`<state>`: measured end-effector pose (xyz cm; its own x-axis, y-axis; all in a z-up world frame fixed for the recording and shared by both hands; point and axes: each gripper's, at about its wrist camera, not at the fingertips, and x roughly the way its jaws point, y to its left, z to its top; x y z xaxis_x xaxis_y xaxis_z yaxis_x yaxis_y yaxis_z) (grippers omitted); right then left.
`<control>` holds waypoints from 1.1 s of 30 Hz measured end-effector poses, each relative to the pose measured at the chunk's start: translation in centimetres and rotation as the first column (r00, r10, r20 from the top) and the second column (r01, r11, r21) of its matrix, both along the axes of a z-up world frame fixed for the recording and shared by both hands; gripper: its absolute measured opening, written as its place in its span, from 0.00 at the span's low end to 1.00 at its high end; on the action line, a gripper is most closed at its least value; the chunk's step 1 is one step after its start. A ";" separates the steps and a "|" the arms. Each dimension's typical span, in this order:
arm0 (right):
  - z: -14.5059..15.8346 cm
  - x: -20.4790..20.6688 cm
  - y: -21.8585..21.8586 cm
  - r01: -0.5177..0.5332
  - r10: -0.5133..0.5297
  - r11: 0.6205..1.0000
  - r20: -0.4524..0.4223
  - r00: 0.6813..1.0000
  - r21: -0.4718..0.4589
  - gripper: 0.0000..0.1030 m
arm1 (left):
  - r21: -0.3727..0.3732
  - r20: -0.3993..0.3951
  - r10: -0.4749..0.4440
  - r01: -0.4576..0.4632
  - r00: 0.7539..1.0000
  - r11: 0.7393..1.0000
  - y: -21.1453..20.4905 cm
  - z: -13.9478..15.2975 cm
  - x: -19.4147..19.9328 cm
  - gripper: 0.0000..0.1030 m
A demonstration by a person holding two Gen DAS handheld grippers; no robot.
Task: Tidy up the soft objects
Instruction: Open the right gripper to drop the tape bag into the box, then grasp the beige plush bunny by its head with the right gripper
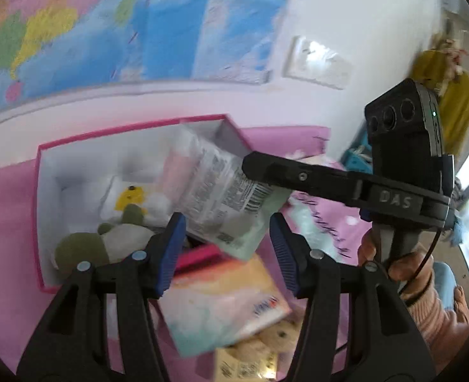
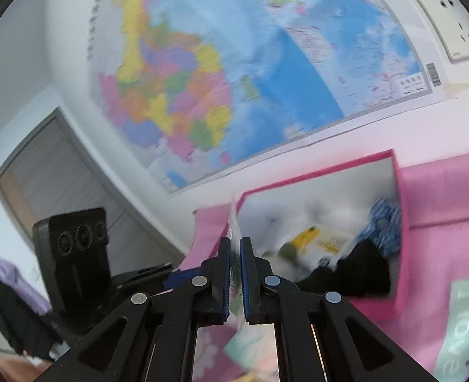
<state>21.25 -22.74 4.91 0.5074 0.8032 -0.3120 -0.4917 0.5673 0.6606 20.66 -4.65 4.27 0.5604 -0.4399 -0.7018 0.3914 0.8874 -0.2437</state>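
My right tongs (image 2: 233, 273) pinch the light, crinkly tissue pack (image 1: 221, 191) by its edge, centre frame; left tongs (image 1: 226, 248) spread.

Black left tool (image 1: 226, 245) with ribbed blue pads (image 1: 171, 248), silver screws, and a pink ribbed sleeve (image 1: 425, 302).

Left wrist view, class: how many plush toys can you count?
2: a green-and-grey plush in the pink box and a beige plush at the bottom edge. Others may be hidden.
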 end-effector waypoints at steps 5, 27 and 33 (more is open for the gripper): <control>-3.2 3.9 0.0 0.091 -0.106 0.988 -0.115 0.988 -0.128 0.29 | 0.001 -0.034 0.051 -0.051 0.998 0.999 0.8 -1.6 0.6 0.55; -2.8 -9.9 -4.9 0.003 -0.020 0.964 -0.062 0.998 -0.265 0.64 | 0.057 0.076 -0.118 0.114 0.990 0.992 -0.9 -1.8 -11.9 0.55; -6.5 -11.7 -3.6 -0.050 0.004 0.944 -0.141 0.990 -0.325 0.64 | 0.057 0.001 -0.122 0.122 0.993 0.991 -1.5 -4.4 -12.5 0.55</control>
<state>9.53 -26.35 -1.57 0.4215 0.6579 -0.6241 -0.4281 0.7510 0.5027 8.19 -6.18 -0.10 0.5083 -0.4650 -0.7249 0.4985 0.8452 -0.1927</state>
